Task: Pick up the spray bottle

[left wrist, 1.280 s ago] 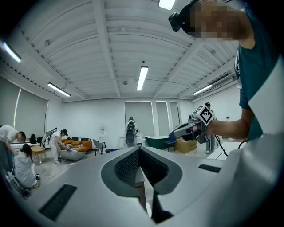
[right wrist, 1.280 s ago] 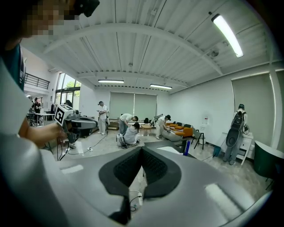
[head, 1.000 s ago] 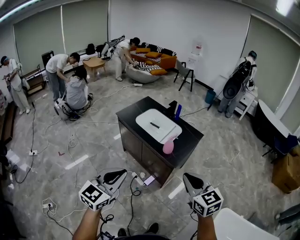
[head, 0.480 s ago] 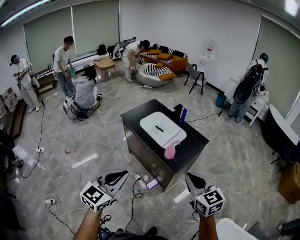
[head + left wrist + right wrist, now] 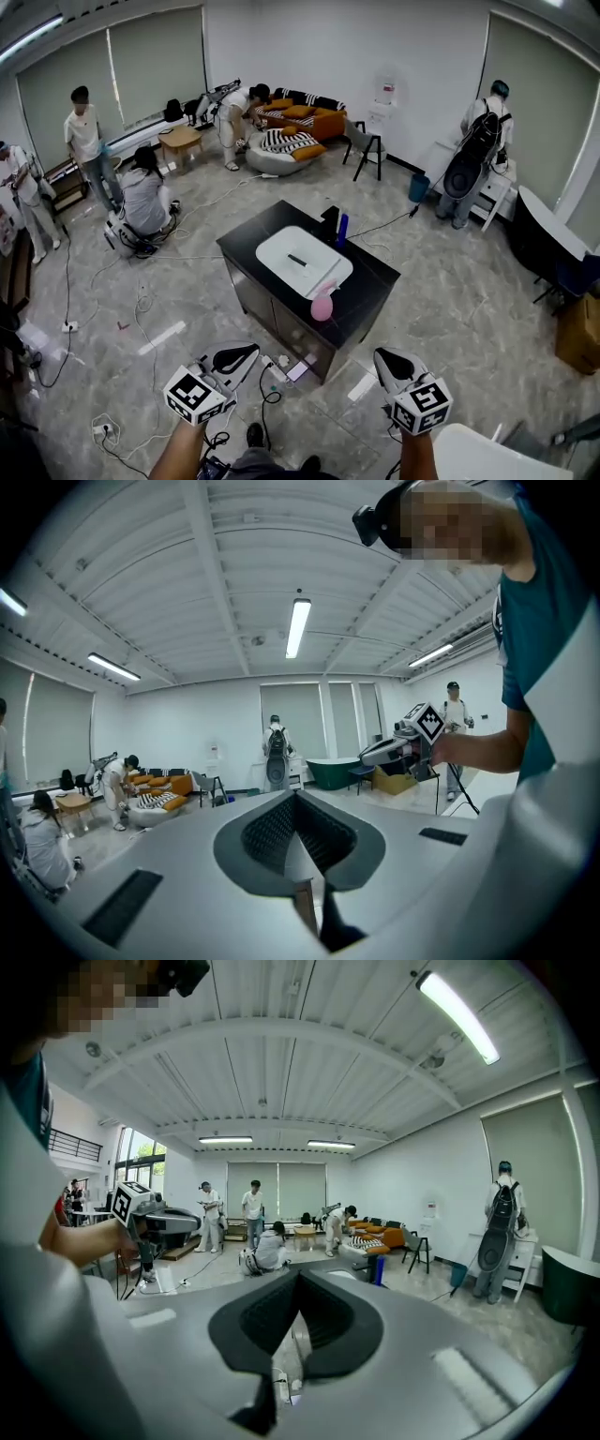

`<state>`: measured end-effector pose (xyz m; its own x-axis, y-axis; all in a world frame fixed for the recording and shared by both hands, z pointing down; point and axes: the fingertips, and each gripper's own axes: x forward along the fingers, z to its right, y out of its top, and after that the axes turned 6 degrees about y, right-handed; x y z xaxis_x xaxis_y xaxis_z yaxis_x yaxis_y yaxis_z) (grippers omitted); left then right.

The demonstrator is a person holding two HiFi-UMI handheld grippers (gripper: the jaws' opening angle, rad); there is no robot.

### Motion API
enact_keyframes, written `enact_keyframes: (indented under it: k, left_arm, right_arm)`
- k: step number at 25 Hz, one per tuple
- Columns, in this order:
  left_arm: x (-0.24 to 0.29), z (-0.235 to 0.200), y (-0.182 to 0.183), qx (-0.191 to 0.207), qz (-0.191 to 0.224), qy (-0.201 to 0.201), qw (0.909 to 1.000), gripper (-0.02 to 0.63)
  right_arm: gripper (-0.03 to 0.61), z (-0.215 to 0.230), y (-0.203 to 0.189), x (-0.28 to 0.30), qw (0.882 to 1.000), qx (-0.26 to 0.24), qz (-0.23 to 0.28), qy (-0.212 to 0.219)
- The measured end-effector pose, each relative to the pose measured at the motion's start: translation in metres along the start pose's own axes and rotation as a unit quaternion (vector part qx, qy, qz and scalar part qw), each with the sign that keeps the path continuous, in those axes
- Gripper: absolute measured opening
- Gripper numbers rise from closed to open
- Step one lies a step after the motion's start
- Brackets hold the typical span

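2 closed, empty tools, the left hand-held gripper (image 5: 249, 350) and right hand-held gripper (image 5: 381, 355), could knock the spray bottle (image 5: 322, 305) off the near edge of the bench (image 5: 370, 277) unless one opens first.

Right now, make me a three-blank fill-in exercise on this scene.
The spray bottle on the black counter is ___ in colour. The second bottle behind the white basin is ___. The fingers of the left gripper and right gripper are ___, holding nothing.
Missing words: pink; blue; shut.
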<state>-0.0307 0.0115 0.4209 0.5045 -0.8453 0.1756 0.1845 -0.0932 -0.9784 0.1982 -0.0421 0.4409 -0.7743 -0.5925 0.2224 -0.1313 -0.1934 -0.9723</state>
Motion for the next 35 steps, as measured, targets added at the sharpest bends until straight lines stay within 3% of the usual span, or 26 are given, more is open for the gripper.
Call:
enact_keyframes:
  k: [10,19,28,35]
  left_arm:
    - [0.049,-0.055,0.008,0.011,0.026,-0.096,0.995,0.005]
    - [0.072,-0.106,0.01,0.009,0.04,-0.152,0.9876,0.005]
    - [0.069,-0.171,0.008,0.011,0.053,-0.168,0.9844,0.005]
    - [0.079,-0.203,0.003,-0.003,0.059,-0.155,0.9861,0.005]
  right_arm:
    - [0.011,0.01,0.014,0.019,0.995,0.011,0.002,-0.102]
    - [0.011,0.0,0.032,0.06,0.988,0.012,-0.002,-0.151]
    - [0.011,-0.016,0.049,0.117,0.985,0.006,-0.001,-0.171]
    - [0.011,-0.006,0.059,0.155,0.988,-0.005,-0.014,-0.156]
